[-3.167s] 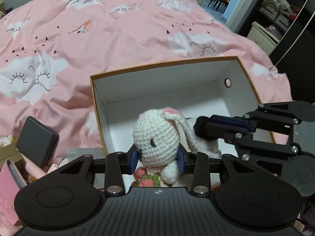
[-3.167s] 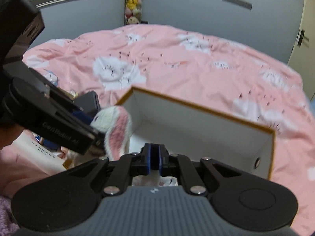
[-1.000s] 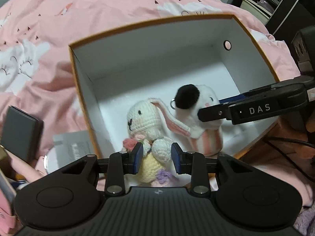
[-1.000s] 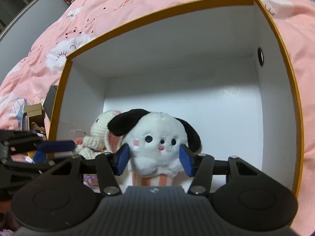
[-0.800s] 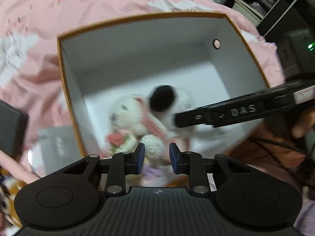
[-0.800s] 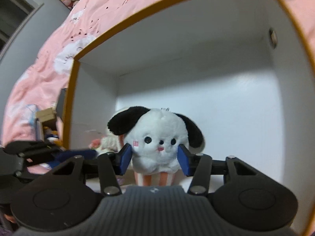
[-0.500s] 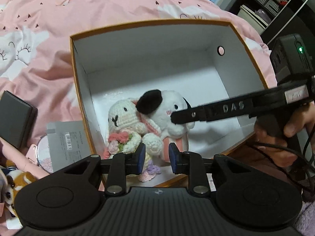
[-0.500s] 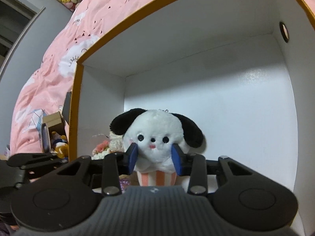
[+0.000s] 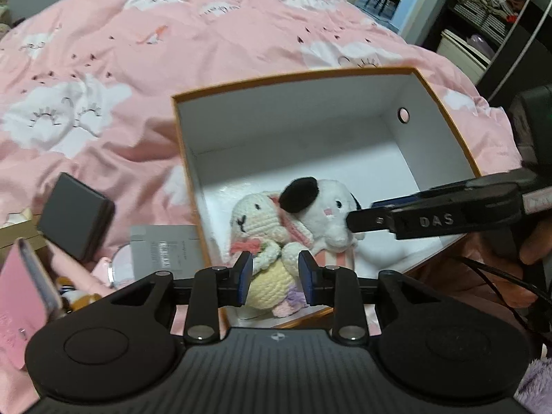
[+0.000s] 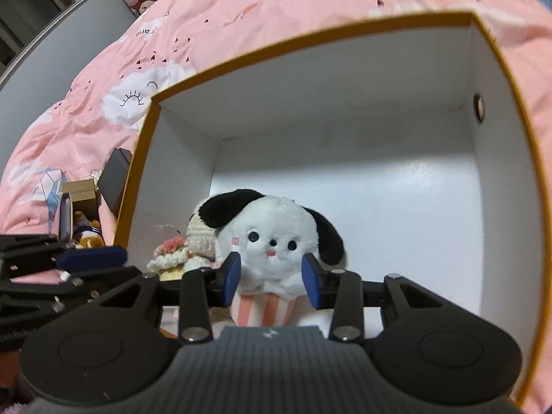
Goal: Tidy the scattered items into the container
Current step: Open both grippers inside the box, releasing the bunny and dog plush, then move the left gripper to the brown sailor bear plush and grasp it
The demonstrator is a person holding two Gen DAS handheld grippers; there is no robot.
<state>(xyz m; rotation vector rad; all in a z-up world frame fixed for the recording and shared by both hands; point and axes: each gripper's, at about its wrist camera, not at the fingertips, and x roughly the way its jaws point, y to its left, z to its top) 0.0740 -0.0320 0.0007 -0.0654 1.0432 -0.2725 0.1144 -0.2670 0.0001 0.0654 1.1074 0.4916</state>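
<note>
Left wrist view looks down on an orange-rimmed white box (image 9: 445,117) resting on a pink cloud-print bedspread (image 9: 172,51). 2 soft toys sit side by side in the box's near corner: a crocheted white bunny (image 9: 258,220) holding a small pink bouquet, and a white plush dog (image 9: 327,210) with black ears and a pink-striped base. The bunny's pink-lined ear lies against the dog. The left gripper (image 9: 276,277) hovers over the bunny's cream lower body; its blue pads are parting and do not press on the toy, so it is released. The right gripper (image 9: 362,219) reaches in from the right with its tip beside the dog's face, a hand (image 9: 517,258) gripping its handle. Right wrist view shows the right gripper (image 10: 270,277) with its blue pads flanking the dog (image 10: 272,234) below its cheeks, a slight gap on each side, so that claw is also released. The bunny (image 10: 196,241) sits just behind the dog's side here. Outside the box, to its left, lie a dark grey case (image 9: 76,217), a grey carton (image 9: 165,246), a pink booklet (image 9: 20,293) and a small brown box (image 10: 81,189).
</note>
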